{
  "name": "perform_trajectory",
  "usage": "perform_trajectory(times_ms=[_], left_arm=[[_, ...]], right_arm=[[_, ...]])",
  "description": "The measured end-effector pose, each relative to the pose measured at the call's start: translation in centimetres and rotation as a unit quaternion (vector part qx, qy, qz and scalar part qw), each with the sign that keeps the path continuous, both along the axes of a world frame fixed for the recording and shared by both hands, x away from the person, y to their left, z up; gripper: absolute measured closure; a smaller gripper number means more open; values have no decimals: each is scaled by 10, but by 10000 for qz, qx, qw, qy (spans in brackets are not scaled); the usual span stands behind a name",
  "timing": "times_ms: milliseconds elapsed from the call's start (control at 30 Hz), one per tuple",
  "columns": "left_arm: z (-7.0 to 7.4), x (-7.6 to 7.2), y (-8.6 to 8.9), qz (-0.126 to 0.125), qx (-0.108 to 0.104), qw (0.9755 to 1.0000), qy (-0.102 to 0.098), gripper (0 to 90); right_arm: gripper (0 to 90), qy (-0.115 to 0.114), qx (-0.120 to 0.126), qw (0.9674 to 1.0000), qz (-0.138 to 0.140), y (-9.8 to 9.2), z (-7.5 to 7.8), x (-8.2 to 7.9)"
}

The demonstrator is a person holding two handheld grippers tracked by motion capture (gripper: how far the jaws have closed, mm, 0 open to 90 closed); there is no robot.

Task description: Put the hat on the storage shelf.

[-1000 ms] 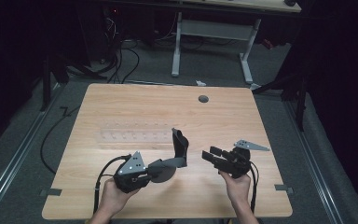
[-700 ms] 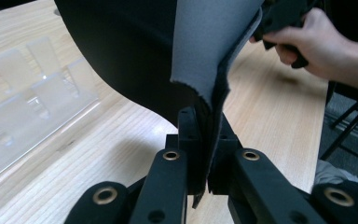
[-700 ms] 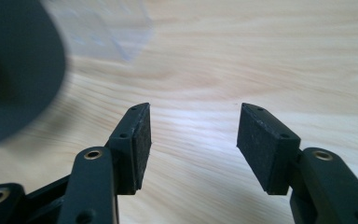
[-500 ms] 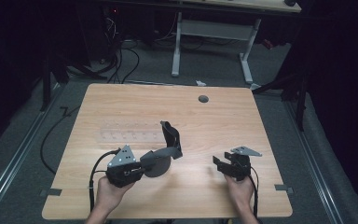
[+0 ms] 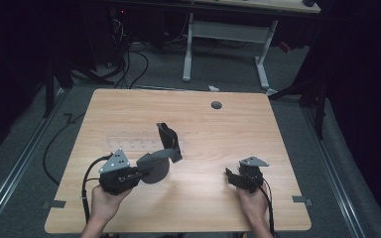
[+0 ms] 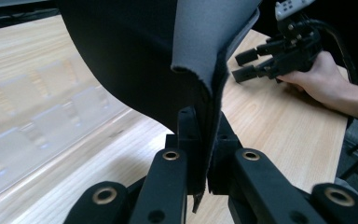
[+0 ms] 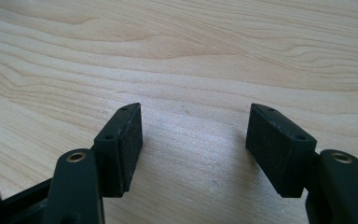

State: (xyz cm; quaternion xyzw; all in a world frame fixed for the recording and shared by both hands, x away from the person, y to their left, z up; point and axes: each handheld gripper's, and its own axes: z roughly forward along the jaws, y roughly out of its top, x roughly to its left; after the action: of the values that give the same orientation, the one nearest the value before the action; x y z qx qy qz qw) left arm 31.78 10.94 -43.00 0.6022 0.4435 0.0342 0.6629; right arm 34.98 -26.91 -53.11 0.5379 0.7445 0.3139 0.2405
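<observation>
Left gripper (image 6: 204,140): jaws clamped together on the edge of a dark grey fabric piece (image 6: 205,42), low centre of the left gripper view. In the high view, the left gripper (image 5: 146,168) sits left of centre in the lower half; the fabric piece (image 5: 166,144) rises from it toward frame centre, above the wooden table (image 5: 129,109).

Right gripper (image 7: 193,140): jaws wide apart, nothing between them, bare table (image 7: 191,46) beyond. In the high view, the right gripper (image 5: 233,177) is at lower right, well apart from the fabric.

Dark round spot (image 5: 216,104): on the table, upper centre.
</observation>
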Motion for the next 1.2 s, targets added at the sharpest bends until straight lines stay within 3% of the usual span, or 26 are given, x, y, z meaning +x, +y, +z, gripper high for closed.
perform_trajectory(times_ms=[167,467,633,967,1133,1200], left_arm=[[6,3,11,183,-44,9998,22,866],[22,11,39,533,-207,9983,-142,866],[25,16,51,607,-400,9973,-131,866],[28,26,64,911,-342,9951,-161,865],[31,28,70,1139,-358,9921,-376,863],[31,31,73,1210,-368,9913,-370,863]], right_arm=[[360,3,4,10000,6,0,0,0],[351,11,1,10000,45,0,0,-1],[350,9,2,10000,49,0,0,-1],[350,7,15,10000,48,0,0,-1],[350,10,19,10000,44,0,0,-1],[350,9,19,10000,44,0,0,-1]])
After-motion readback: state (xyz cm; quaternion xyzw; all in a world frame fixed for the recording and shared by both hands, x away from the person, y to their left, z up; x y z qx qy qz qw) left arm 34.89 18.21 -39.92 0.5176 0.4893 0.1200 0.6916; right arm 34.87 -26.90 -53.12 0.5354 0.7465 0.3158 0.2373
